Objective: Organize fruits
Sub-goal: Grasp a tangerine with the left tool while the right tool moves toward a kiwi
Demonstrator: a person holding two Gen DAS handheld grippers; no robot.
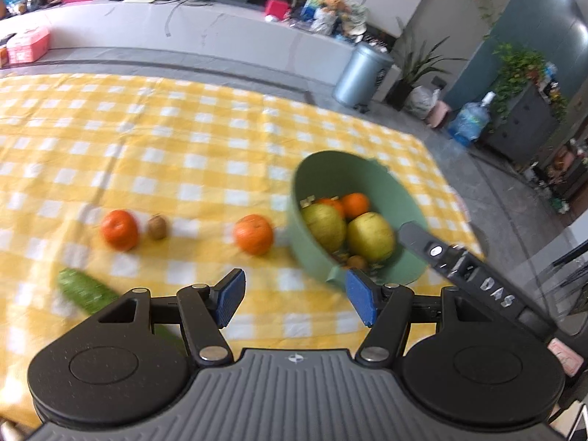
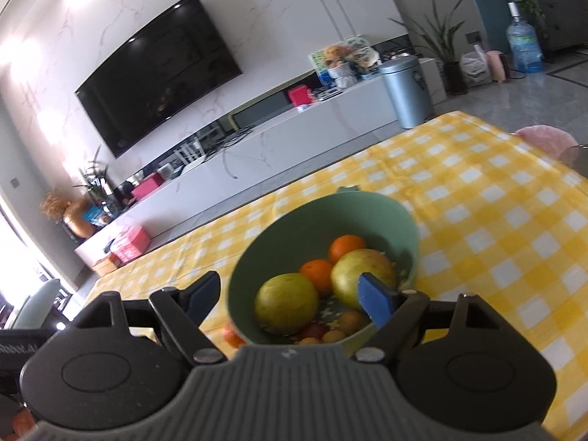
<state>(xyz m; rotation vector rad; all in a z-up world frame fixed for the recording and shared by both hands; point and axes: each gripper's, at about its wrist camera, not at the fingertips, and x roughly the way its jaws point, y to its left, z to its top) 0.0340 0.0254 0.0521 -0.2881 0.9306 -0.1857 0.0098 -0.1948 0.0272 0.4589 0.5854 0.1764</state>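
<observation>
Both grippers are over a table with a yellow checked cloth; the green bowl stands at the right part of the cloth and already holds two large yellow-green fruits, at least two oranges and some small pieces at the bottom.

Left gripper: jaws stand wide apart, nothing between the blue pads; right gripper: jaws likewise wide, nothing gripped, one pad seen in front of the bowl's contents but whether it touches them I cannot tell.

Still loose on the cloth, left wrist view: an orange just beside the bowl's left wall; a second orange further left with a small brown kiwi just beside it; a cucumber near the left finger, partly hidden by the gripper body.

Handling, as judgement: oranges are round, firm, moderately light, likely to roll if nudged; take across the widest part, pads on opposite sides; the kiwi is small and soft-skinned, wants a gentle close; the cucumber is long and stiff, best taken across its middle so it does not tip.

The nearest orange looks the easiest next pick for the left gripper; picture is blurred, so fine surface detail is not readable.
</observation>
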